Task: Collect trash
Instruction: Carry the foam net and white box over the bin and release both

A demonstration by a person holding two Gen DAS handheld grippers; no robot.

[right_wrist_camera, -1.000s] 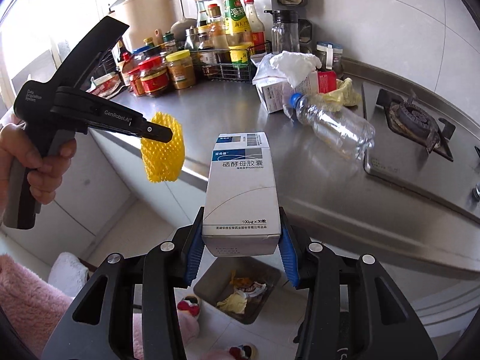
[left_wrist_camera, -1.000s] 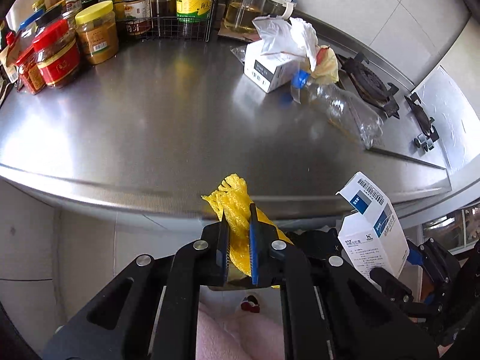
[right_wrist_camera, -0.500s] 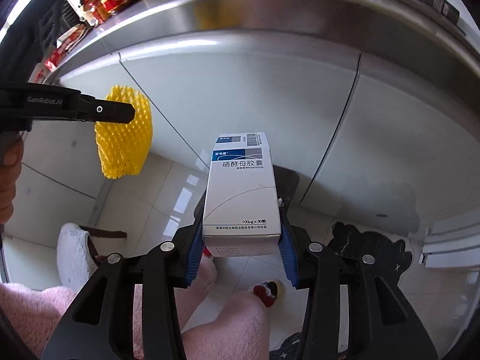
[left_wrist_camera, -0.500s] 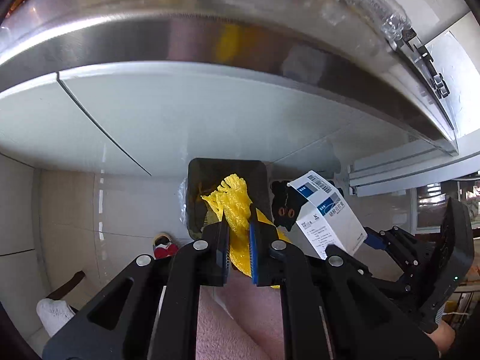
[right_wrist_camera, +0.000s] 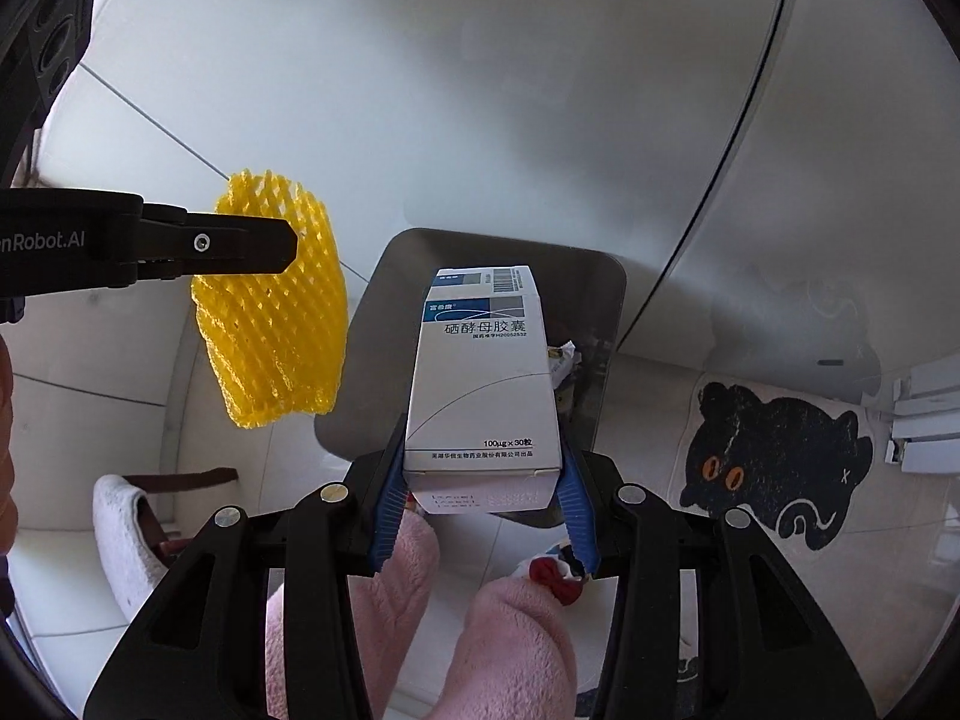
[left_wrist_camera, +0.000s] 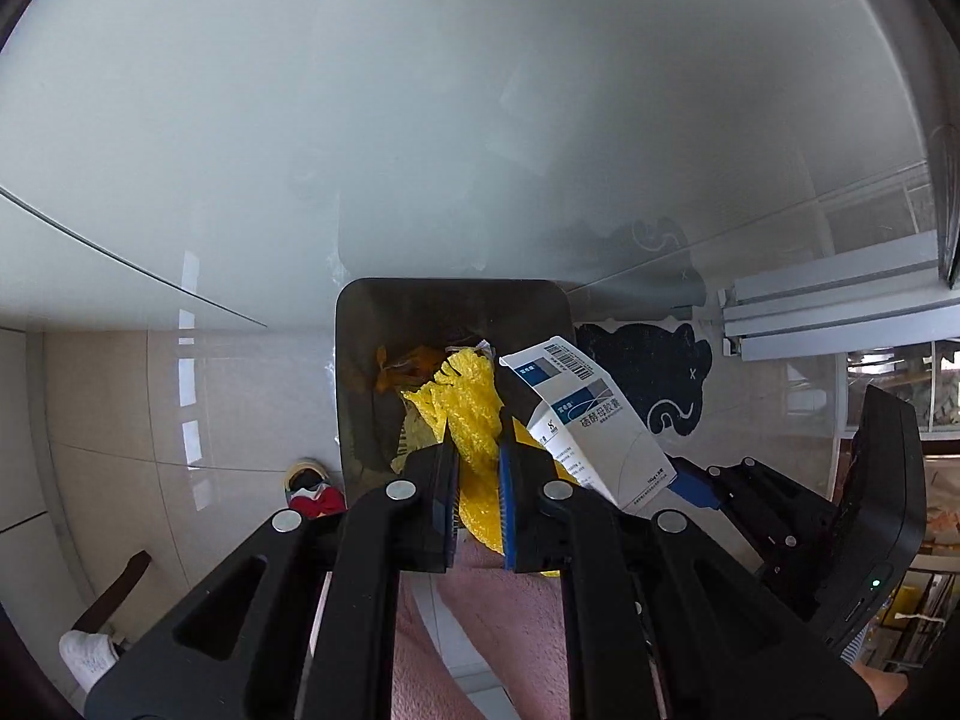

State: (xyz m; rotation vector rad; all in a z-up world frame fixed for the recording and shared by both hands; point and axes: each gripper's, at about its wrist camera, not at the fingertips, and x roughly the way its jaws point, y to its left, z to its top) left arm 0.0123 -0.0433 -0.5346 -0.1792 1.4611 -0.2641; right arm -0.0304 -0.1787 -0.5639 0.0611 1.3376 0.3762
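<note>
Left wrist view: the left hand-held gripper [left_wrist_camera: 477,498] is pinched tight on a yellow net [left_wrist_camera: 471,414], held over the bin [left_wrist_camera: 354,372] on the floor, with the box [left_wrist_camera: 594,420] just beside it.

Right wrist view: the right hand-held gripper [right_wrist_camera: 483,495] clamps the box [right_wrist_camera: 483,384] upright between its blue pads [right_wrist_camera: 390,498], above the bin [right_wrist_camera: 600,282]. The net [right_wrist_camera: 276,330] hangs left of the bin. A cat mat [right_wrist_camera: 774,456] lies to the right.

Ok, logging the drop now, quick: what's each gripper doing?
Left gripper: closed on the yellow foam net, over the trash bin.
Right gripper: closed on the white medicine box, above the bin.
</note>
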